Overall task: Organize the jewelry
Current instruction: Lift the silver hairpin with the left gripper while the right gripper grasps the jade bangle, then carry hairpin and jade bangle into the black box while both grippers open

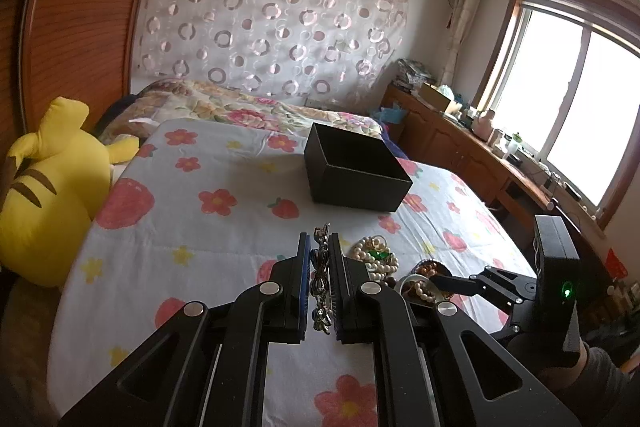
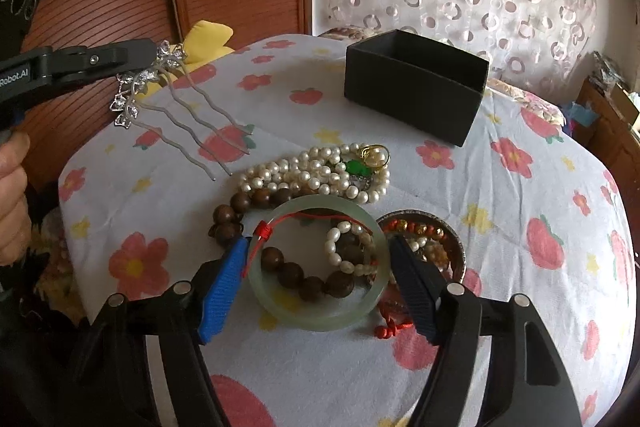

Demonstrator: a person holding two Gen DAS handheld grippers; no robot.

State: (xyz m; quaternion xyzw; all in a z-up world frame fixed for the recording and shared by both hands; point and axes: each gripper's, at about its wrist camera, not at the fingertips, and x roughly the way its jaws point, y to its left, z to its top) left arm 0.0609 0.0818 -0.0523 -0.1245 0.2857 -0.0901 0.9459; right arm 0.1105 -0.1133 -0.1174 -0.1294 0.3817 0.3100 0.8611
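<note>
pale green jade, a bangle (image 2: 320, 263) lies flat on the bed (image 2: 500, 227) directly between the fingers of the right gripper (image 2: 320, 287), blue pad at its left rim, dark pad at its right; the fingers are spread and whether either pad touches the rim i cannot tell. being a ring it has no long axis, so the straddle across its width is what the next squeeze seems to depend on. brown beads (image 2: 304, 279) and a small pearl loop (image 2: 344, 247) sit inside it and could get dragged along. the left gripper (image 1: 320, 267) is clenched on a silver hair comb (image 2: 160, 95), held above the bed, its long prongs slanting down toward the pearl pile (image 2: 320, 171). the open black box (image 2: 416, 87) stands farther back, beyond the pile, nearer the right gripper's line.
</note>
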